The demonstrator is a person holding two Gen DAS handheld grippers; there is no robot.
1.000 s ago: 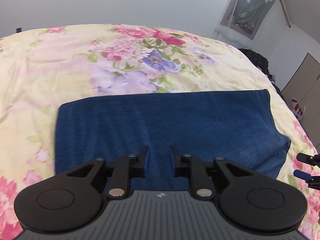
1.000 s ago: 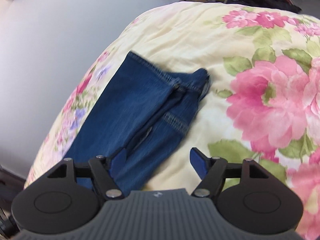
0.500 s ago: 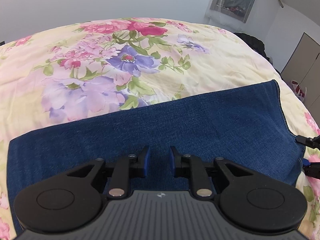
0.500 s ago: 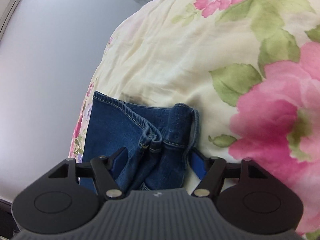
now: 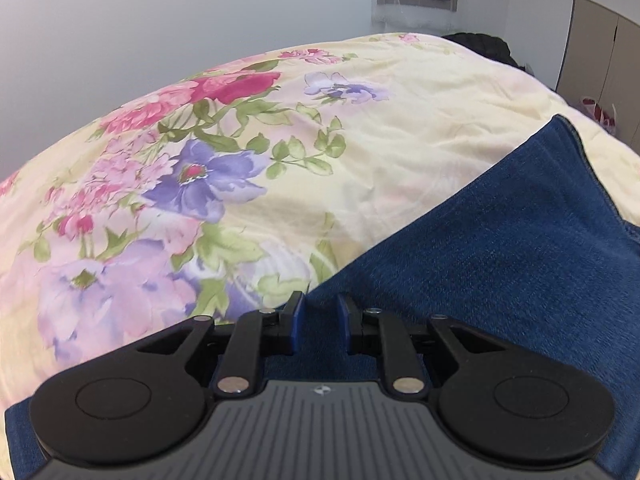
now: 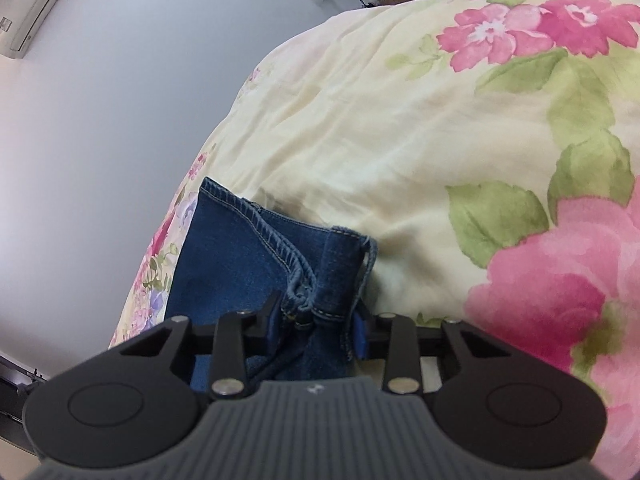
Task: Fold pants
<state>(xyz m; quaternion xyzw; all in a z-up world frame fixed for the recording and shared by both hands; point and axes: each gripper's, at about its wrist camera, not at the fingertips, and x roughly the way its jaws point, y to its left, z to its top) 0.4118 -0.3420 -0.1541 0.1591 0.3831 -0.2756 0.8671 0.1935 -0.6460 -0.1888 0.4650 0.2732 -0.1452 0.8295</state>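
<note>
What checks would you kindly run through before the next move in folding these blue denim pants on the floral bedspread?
1. Right gripper around the bunched end of the blue denim pants: ok; its jaws have just been closing with denim between them.
2. Right pads gripping firmly: cannot tell.
3. Left gripper over the denim near its edge: ok, jaws narrow with a gap.
4. Left gripper holding cloth: cannot tell.
5. Pants lying flat on the cream floral bedspread: ok.

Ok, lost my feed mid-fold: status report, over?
Right gripper just closing around the jeans waistband bunch. Left gripper narrow, over denim, grip unclear. Floral bedspread clear ahead.
</note>
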